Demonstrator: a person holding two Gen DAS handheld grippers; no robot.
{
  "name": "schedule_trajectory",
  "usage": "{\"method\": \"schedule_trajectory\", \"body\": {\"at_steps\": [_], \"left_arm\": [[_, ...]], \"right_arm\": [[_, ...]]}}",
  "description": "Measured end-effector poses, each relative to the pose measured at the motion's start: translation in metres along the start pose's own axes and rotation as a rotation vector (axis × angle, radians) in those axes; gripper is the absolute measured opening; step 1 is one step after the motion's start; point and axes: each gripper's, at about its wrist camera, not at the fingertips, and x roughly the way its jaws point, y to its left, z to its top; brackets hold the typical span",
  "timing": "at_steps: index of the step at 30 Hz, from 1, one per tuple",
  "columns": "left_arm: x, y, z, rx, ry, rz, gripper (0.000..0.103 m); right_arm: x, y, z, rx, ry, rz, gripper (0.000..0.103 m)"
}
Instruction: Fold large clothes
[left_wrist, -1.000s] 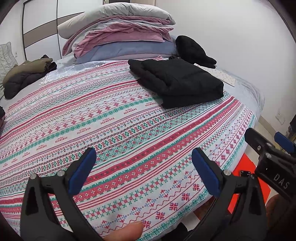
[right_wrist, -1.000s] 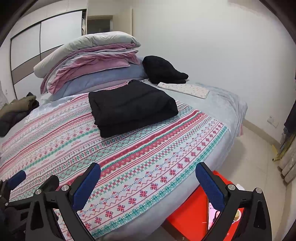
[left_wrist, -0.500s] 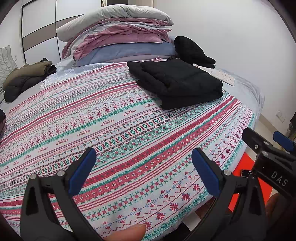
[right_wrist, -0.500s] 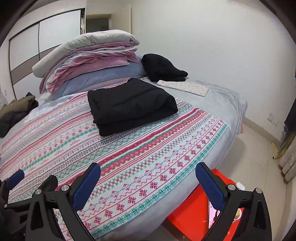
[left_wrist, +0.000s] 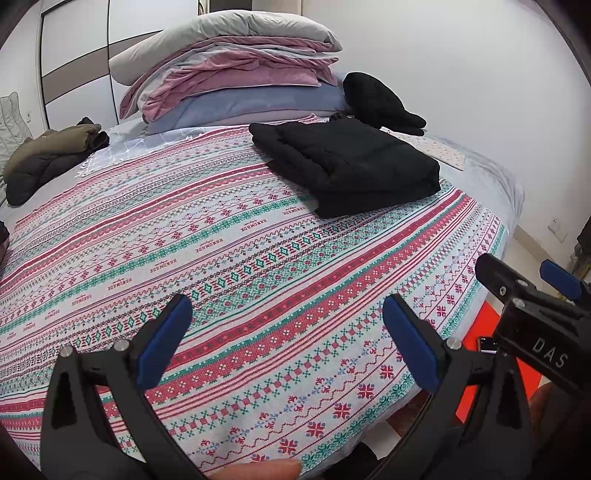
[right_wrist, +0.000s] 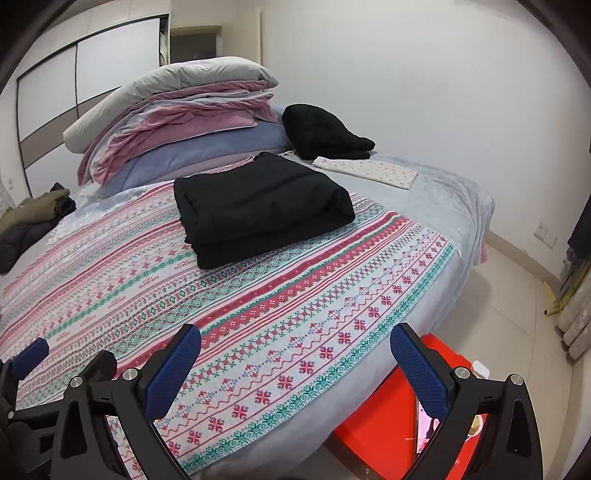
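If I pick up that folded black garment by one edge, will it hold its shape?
Probably not. The folded black garment looks thick and puffy, so it is likely soft and floppy; its stacked layers would probably unfold. It seems bulky yet light, and pushed across the patterned blanket it may bunch.

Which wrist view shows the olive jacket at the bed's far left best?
The left wrist view: the olive jacket appears whole there, bunched on a dark garment. In the right wrist view the olive jacket sits smaller against the frame edge, partly cut off.

Black plastic left hand-held gripper (left_wrist: 286, 332) and right hand-held gripper (right_wrist: 295, 363): blue textured pads (right_wrist: 419, 371), silver screws (left_wrist: 453, 343), white "DAS" lettering (left_wrist: 549, 352).
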Motion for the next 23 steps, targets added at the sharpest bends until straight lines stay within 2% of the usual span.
{"method": "schedule_trajectory", "body": {"at_steps": [23], "left_arm": [[0.0001, -0.0032, 0.0003, 0.012, -0.004, 0.001, 0.102]], "right_arm": [[0.0011, -0.0005, 0.0008, -0.009, 0.002, -0.004, 0.103]]}}
